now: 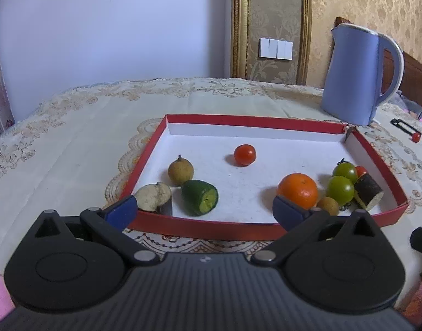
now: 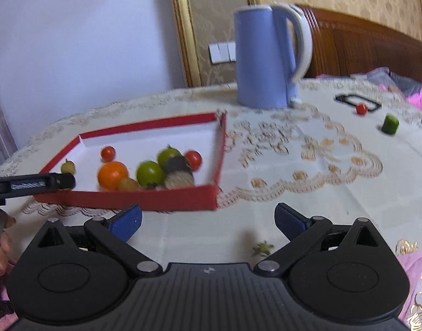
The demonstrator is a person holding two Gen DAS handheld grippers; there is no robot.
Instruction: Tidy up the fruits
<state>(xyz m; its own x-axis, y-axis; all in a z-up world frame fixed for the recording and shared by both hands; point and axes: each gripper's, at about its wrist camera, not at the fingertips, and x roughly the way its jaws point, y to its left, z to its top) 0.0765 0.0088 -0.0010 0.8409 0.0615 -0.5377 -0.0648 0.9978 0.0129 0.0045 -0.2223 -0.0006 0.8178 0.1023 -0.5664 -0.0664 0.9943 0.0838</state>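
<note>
A red-rimmed white tray (image 1: pixel 238 120) holds an orange (image 1: pixel 297 191), a red cherry tomato (image 1: pixel 244 154), two green tomatoes (image 1: pixel 340 190), a longan (image 1: pixel 180 171), a cut cucumber piece (image 1: pixel 200 197) and a pale cut piece (image 1: pixel 154 198). My left gripper (image 1: pixel 205 213) hangs open over the tray's near rim with nothing between its fingers. In the right wrist view my right gripper (image 2: pixel 209 220) is open and empty over the cloth, just in front of the tray (image 2: pixel 144 200). A cherry tomato (image 2: pixel 361 109) and a cucumber piece (image 2: pixel 390 123) lie on the cloth far right.
A blue kettle (image 2: pixel 261 55) stands behind the tray's right corner. A flat black frame (image 2: pixel 357 100) lies by the loose tomato. A small green calyx (image 2: pixel 262 247) rests on the lace cloth near my right finger. A hand (image 2: pixel 4 245) shows at the left edge.
</note>
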